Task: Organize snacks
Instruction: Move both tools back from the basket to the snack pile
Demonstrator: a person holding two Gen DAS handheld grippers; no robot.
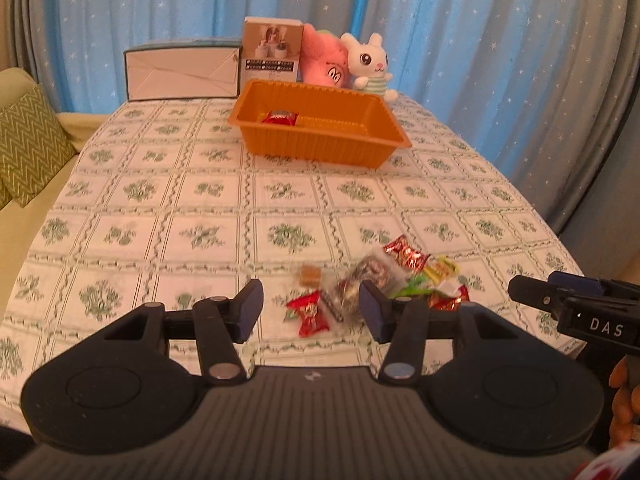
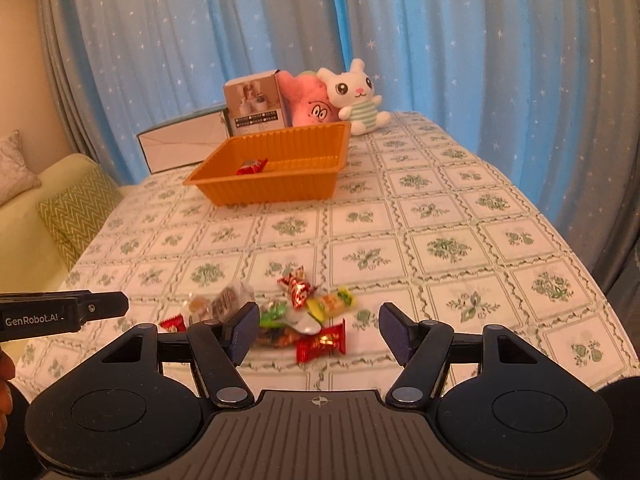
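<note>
Floral tablecloth [image 1: 160, 200] carries a loose pile of wrapped snacks [image 2: 296, 316] near both spread, empty grippers [image 1: 311, 310] [image 2: 318, 330]; light, crinkly, probably slippery (pinch a twisted end), bound for the orange tray [image 1: 320, 140].

A warm, dim indoor cast is seen in both views; blue daylight is let through the curtain [image 1: 460, 40] behind; strong fisheye bending is shown at the edges, with dark corners; the snack pile [image 1: 376, 284] is slightly blurred in the left wrist view; soft, faint shadows are cast on the tablecloth [image 2: 440, 220].
</note>
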